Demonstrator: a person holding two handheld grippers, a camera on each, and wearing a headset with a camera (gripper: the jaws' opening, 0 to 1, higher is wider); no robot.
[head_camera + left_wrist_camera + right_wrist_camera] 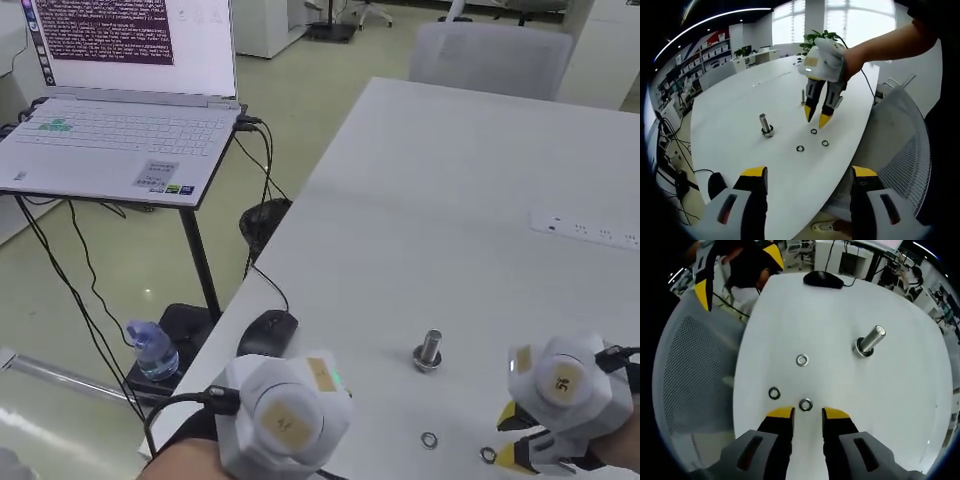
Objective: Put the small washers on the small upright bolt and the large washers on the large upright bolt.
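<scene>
At the far left an open laptop [120,130] sits on a black stand, with a water bottle [153,350] on the floor below it. On the near left edge of the white table [440,200] lies a black mouse [266,333]. The left gripper [809,175] hovers at that edge over the floor, its yellow-tipped jaws spread wide and holding nothing.

Near the middle of the table the large upright bolt [428,350] stands on its head, with no washer threaded on it. In the left gripper view the small upright bolt [803,96] stands beyond it, partly behind the other gripper. Three washers lie flat on the table, near one another and apart from both bolts: the first washer [802,360], the second washer [774,393] and the third washer [805,404]. I cannot tell which are small and which large.

The right gripper [807,413] is lowered over them. Its jaws are a little apart and grip nothing, with the third washer just ahead of the gap. A white power strip [588,230] lies at the far right.
</scene>
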